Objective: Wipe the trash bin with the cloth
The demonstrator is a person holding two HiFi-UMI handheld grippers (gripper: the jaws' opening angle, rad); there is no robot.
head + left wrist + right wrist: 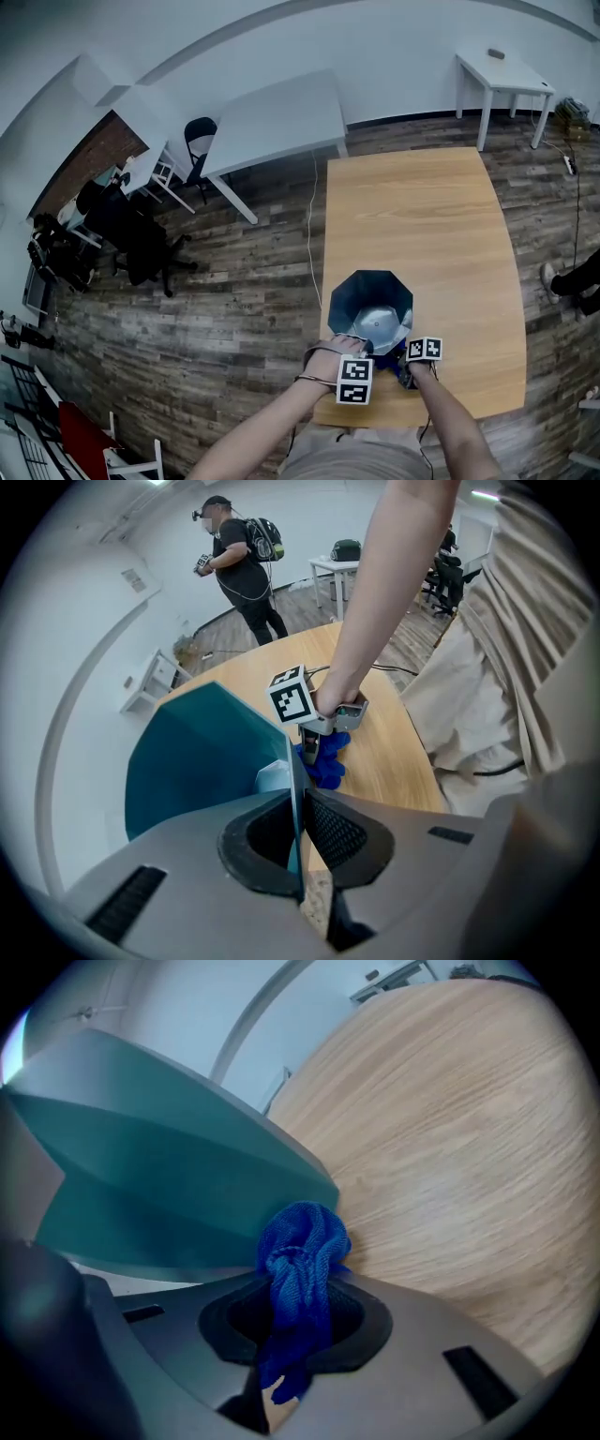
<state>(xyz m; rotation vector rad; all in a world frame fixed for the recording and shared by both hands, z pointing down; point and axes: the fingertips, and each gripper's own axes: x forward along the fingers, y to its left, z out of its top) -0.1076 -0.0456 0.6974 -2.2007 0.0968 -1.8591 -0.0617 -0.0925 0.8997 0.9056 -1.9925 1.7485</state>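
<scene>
So, wiping looks barely begun: my left fingers [343,832] pinch the wall of the trash bin [202,761] (steadying it on the worktop [412,216]), and my right fingers [362,1327] clamp the bunched cloth [302,1251] just beside it.

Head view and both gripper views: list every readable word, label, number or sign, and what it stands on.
No readable text in any view.
Only square black-and-white patterns, no letters or digits, on the left marker cube and the right marker cube.
No print shows on the trash bin or the cloth.
</scene>
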